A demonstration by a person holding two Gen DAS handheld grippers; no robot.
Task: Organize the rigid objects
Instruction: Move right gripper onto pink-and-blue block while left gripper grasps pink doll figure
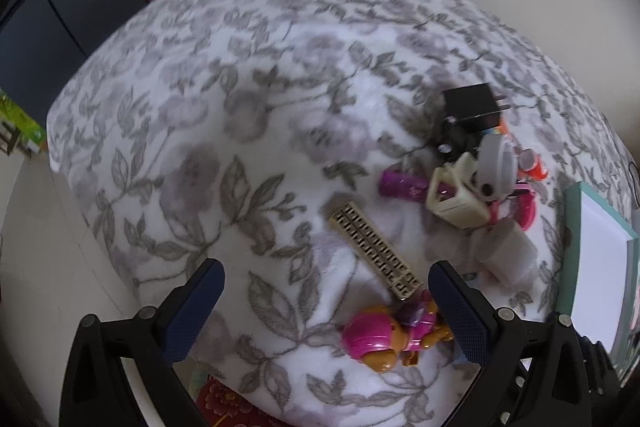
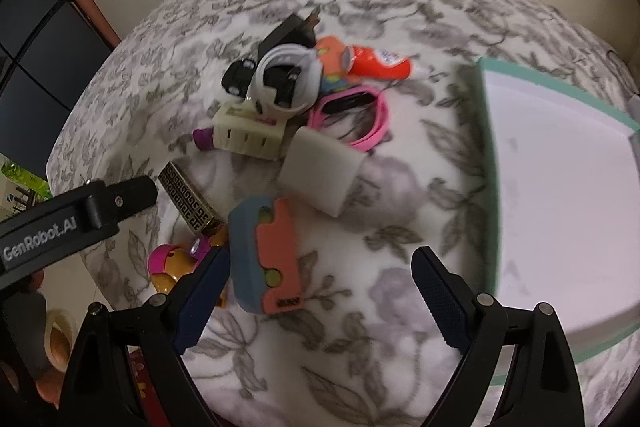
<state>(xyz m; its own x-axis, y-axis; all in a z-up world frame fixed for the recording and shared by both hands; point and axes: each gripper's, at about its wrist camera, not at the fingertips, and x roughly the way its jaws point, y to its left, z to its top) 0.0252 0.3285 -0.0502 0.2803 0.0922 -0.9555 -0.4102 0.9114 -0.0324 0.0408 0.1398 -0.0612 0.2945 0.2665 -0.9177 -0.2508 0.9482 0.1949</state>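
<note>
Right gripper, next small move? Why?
Probably ease the right gripper forward and slightly left to bracket the blue-and-orange toy car. Its fingers are open and empty, the car lies just ahead by the left finger, and the teal-rimmed box to the right looks empty.

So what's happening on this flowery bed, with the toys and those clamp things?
A person holds two handheld grippers over a floral bedspread strewn with small toys. Both the left gripper and right gripper are open and hold nothing. A blue-and-orange toy car lies between the right gripper's fingers. The white box with teal rim looks empty.
</note>
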